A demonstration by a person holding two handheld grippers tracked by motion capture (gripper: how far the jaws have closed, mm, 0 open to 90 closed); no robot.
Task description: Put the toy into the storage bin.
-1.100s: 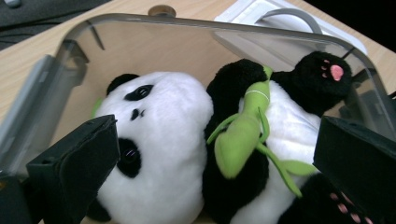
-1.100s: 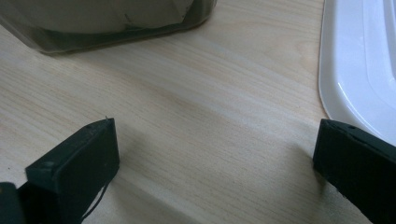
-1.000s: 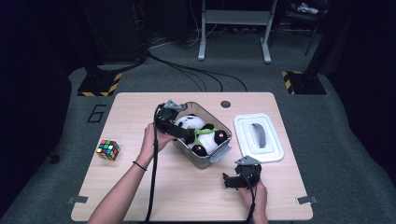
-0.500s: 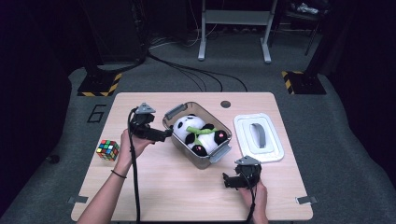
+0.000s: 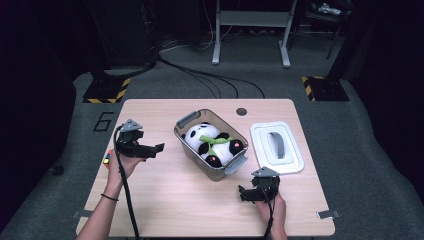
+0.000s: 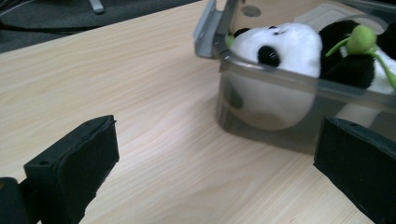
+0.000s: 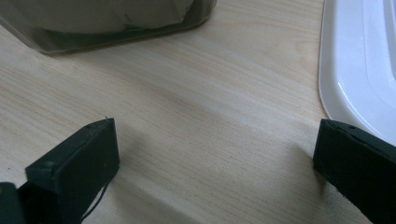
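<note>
White lid (image 5: 278, 148) lies on the table right of the box (image 5: 212, 144), where the panda (image 5: 212, 143) already sits; both left gripper (image 5: 148, 149) and right gripper (image 5: 242, 193) hang spread and empty; closing the box looks left.

Your left gripper (image 6: 217, 175) stands wide apart over bare table (image 6: 116, 79); beyond the right jaw, the bin (image 6: 280, 126) (panda (image 6: 289, 49) inside).
</note>
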